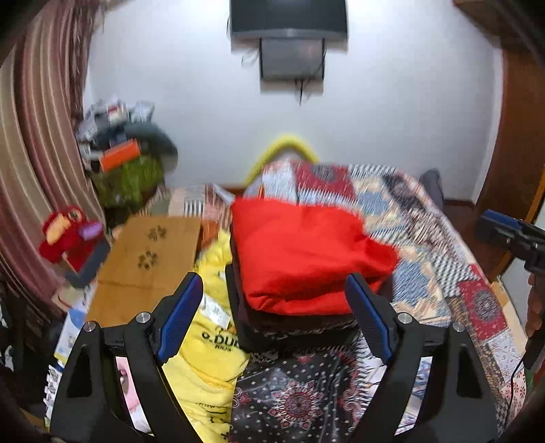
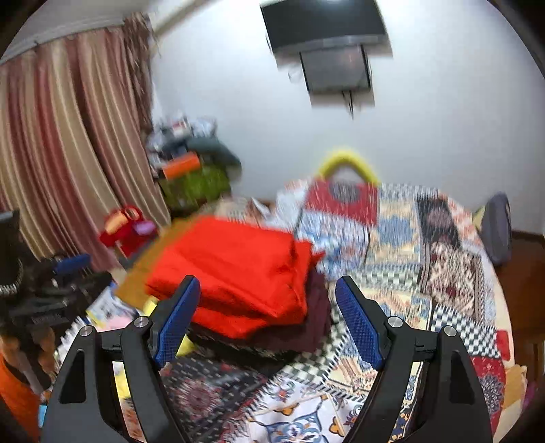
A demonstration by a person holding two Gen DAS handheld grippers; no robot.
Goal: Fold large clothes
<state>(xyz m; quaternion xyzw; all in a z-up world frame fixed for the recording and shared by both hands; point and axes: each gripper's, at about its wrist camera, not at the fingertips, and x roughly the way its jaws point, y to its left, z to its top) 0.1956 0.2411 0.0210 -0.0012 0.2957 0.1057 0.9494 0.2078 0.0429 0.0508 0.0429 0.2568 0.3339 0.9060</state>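
A folded red garment [image 1: 306, 252] lies on top of a stack of folded dark clothes [image 1: 293, 327] on the patterned bedspread [image 1: 425, 231]. My left gripper [image 1: 276, 317] is open and empty, held just before the stack. My right gripper [image 2: 269, 320] is open and empty, held above the near right of the same red garment [image 2: 235, 269] and dark stack [image 2: 306, 327]. The right gripper also shows at the right edge of the left wrist view [image 1: 511, 231]. A yellow garment [image 1: 207, 344] lies crumpled left of the stack.
A cardboard box [image 1: 146, 265] sits left of the bed. A red plush toy [image 1: 68, 235] and a heap of clutter [image 1: 126, 153] stand by the striped curtain [image 1: 37, 136]. A TV [image 1: 289, 20] hangs on the white wall. A wooden door [image 1: 517, 136] is at right.
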